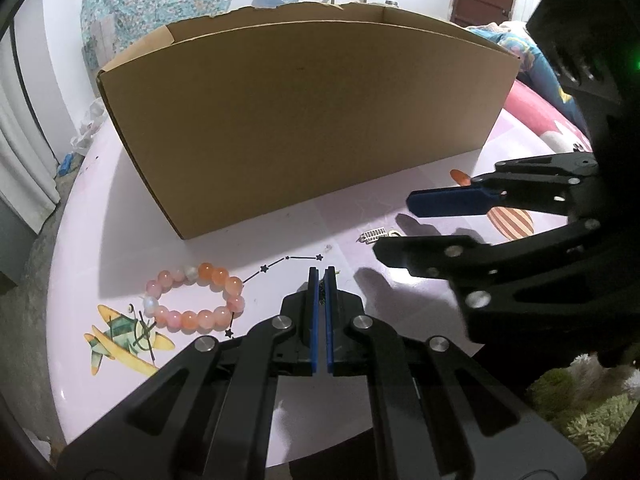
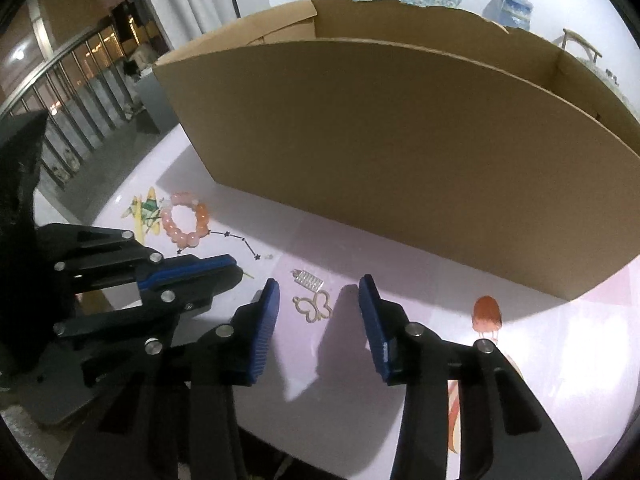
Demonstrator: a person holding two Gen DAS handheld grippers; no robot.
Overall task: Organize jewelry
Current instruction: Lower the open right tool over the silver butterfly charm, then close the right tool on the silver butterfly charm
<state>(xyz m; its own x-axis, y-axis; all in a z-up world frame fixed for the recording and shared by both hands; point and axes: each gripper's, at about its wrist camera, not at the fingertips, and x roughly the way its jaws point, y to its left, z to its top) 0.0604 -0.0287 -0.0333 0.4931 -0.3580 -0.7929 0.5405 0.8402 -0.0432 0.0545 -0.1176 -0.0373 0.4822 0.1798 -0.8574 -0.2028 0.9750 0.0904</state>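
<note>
A pink and orange bead bracelet (image 1: 188, 322) (image 2: 188, 238) lies on the lilac table (image 1: 120, 240) (image 2: 400, 320), left of my left gripper (image 1: 320, 276) (image 2: 236, 272). That gripper is shut; a thin dark strand shows in the slit between its blue pads, and a small yellowish tip pokes out beside them. My right gripper (image 2: 320, 284) (image 1: 396, 226) stands open low over the table. A gold butterfly-shaped pendant (image 2: 316, 308) and a small silver ribbed piece (image 2: 308, 279) (image 1: 374, 235) lie between its fingertips, untouched.
A big open cardboard box (image 1: 300, 120) (image 2: 400, 160) stands right behind the jewelry. Stickers mark the tabletop: a plane (image 1: 120, 340), a star line (image 1: 292, 258), a striped balloon (image 1: 516, 222). A green shaggy rug (image 1: 580, 400) lies beyond the near table edge.
</note>
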